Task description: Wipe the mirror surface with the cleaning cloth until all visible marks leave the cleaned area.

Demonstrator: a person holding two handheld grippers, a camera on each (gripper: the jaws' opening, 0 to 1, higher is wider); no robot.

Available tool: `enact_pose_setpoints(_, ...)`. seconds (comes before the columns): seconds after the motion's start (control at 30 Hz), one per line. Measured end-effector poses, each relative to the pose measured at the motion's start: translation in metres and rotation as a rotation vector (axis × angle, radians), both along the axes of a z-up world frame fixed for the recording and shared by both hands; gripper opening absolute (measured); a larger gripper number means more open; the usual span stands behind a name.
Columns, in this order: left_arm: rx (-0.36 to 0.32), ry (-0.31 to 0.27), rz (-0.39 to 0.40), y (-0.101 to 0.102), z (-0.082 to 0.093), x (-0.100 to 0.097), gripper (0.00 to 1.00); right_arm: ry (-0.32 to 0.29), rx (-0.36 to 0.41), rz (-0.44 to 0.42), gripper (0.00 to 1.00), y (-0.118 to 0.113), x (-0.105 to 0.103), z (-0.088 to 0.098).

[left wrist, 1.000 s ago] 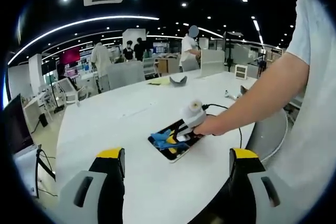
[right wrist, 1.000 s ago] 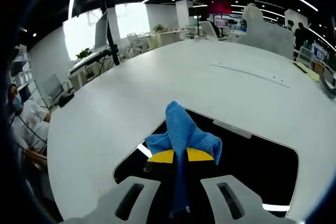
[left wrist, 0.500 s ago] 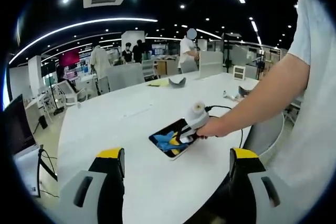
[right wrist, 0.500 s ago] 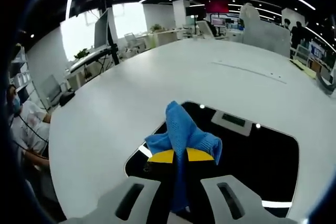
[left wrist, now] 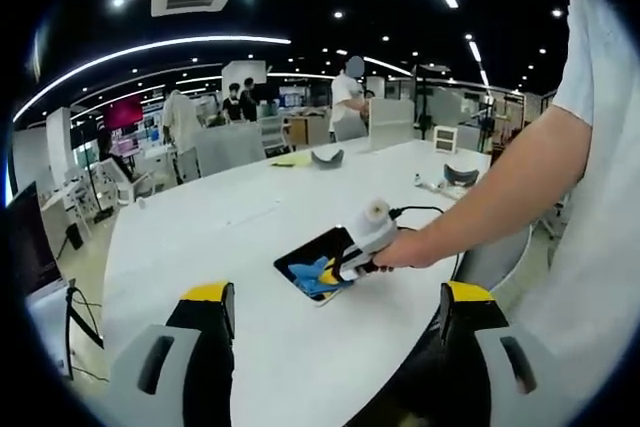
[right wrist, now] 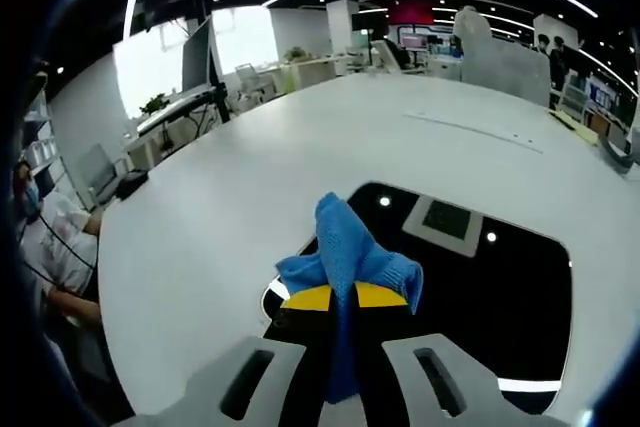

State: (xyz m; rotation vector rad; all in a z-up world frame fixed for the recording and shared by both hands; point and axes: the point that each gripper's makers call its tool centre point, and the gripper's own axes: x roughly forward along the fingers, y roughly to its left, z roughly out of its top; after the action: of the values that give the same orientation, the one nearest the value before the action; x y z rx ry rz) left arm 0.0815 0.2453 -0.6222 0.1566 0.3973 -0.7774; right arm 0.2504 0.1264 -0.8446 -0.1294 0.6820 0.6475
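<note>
Mirror (right wrist: 480,277) reflects ceiling lights behind the right tool's (right wrist: 345,297) cloth (right wrist: 345,247).

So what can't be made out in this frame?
- Marks on the dark rectangular mirror: in the right gripper view it reflects ceiling lights; in the left gripper view it is too small.
- Mirror's near edge: right gripper view, hidden by the blue cleaning cloth in the right gripper.
</note>
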Motion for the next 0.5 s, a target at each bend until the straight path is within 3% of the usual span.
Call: enact_pose_setpoints(0.5, -0.01, 0.002, -0.01, -0.003, 0.002, -0.008, 0.94, -0.001, 0.008, -0.003, 0.01, 0.002, -0.011, 0.0)
